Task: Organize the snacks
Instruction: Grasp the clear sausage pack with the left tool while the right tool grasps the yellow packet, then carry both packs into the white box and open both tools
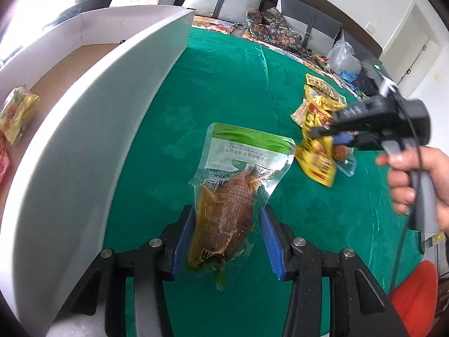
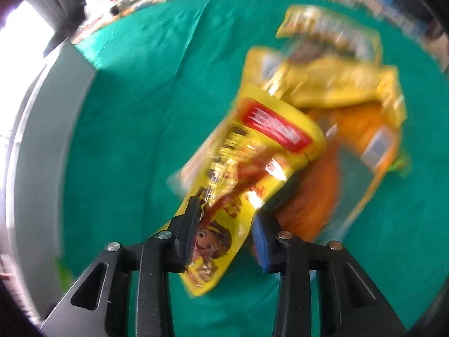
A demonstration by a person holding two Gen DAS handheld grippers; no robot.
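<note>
Holding a green-topped vacuum pouch (image 1: 224, 193) between its blue pads, the left gripper (image 1: 227, 238) carries it above the green table (image 1: 224, 84), close to the white wall of the cardboard box (image 1: 92, 129) at the table's left edge. I judge the pouch is meant for this box, where other snacks (image 1: 16, 112) already lie. The right gripper (image 2: 224, 224) has its jaws narrow around a yellow snack bag (image 2: 252, 168), gripped at its lower end so the rest hangs free. This bag belongs to the pile of yellow packets (image 2: 336, 84) near the right edge.
</note>
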